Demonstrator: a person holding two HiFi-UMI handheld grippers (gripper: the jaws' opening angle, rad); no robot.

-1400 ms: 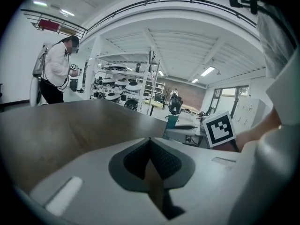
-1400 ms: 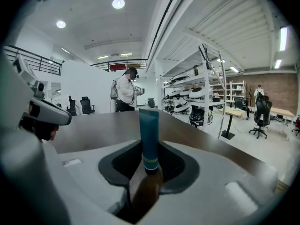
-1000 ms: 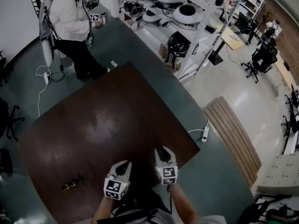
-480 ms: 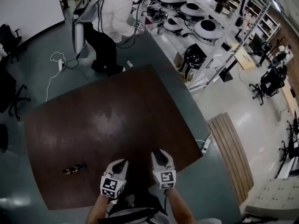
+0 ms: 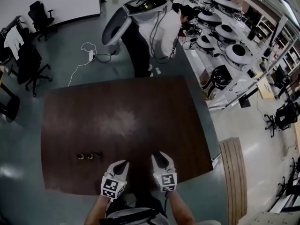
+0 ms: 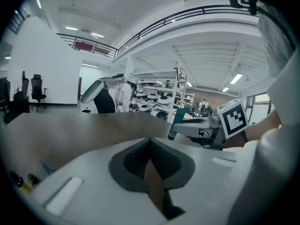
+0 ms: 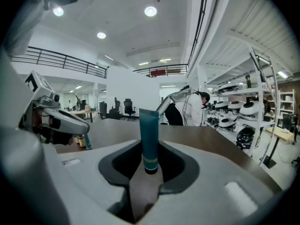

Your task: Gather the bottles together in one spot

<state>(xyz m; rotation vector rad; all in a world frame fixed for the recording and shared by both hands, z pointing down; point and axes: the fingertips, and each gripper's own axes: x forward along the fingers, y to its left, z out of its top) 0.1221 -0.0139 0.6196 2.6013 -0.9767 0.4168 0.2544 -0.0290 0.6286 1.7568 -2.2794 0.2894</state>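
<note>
Since the earlier frames the head view has swung round: the dark brown square wooden table (image 5: 117, 107) now lies nearly straight in the picture. The person in a white shirt (image 5: 161, 29) has come from the upper left to the middle of its far edge and bends over there. Both grippers stayed at the near edge, and a wide stretch of tabletop lies ahead of them.

The left gripper (image 5: 124, 163) has its jaws together with nothing between them. The right gripper (image 5: 159, 156) is closed on a teal plastic tube bottle (image 7: 149, 132), held upright with its dark cap down — a thin yellow band runs above the cap. Two small brown bottles (image 5: 85, 156) stand on the near-left part of the table, left of the left gripper and well apart from the tube.

Around the table is a grey-green floor (image 5: 70, 36) — black office chairs (image 5: 30, 64) on the left, white shelves (image 5: 225, 32) with round white machines on the right.
</note>
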